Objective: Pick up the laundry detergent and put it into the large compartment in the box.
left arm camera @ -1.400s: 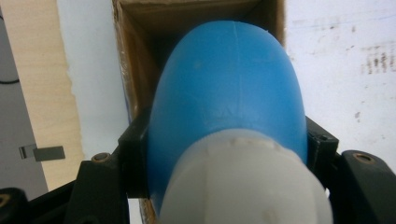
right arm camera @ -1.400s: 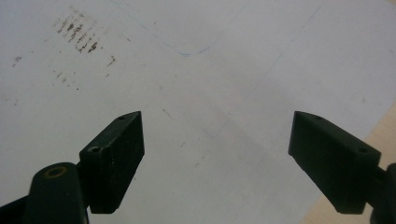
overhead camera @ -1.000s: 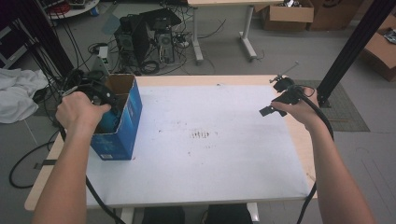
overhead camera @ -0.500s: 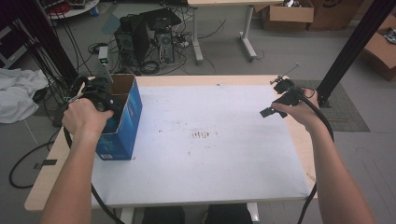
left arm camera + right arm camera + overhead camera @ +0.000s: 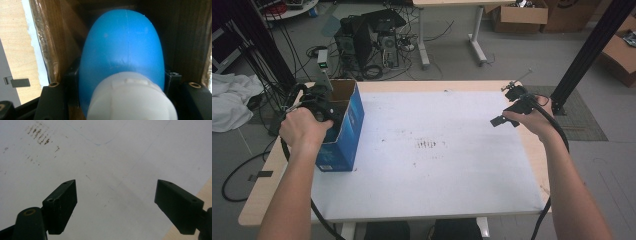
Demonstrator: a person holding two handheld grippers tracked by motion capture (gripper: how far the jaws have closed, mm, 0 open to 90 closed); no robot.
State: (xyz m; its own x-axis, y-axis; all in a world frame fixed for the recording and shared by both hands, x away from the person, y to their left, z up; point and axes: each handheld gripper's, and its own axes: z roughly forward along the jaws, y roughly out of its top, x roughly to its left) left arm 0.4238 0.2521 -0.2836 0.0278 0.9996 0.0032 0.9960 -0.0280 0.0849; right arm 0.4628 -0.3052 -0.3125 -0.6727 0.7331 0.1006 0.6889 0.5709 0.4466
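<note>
Left claw [image 5: 122, 100] pinching blue bottle [image 5: 122, 47] in box [image 5: 343, 127] — slightly shifted, right claw [image 5: 116, 205] spread, unmoved.

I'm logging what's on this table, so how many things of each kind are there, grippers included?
Blue carton box: 1
Blue object with white end, clamped in the left gripper: 1
Grippers: 2, left gripper and right gripper
White table mat: 1
Total: 5

Blue box [image 5: 343, 131] at table's [image 5: 452, 190] left edge

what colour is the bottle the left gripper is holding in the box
The bottle is bright blue with a white cap, clearest in the left gripper view.
</note>
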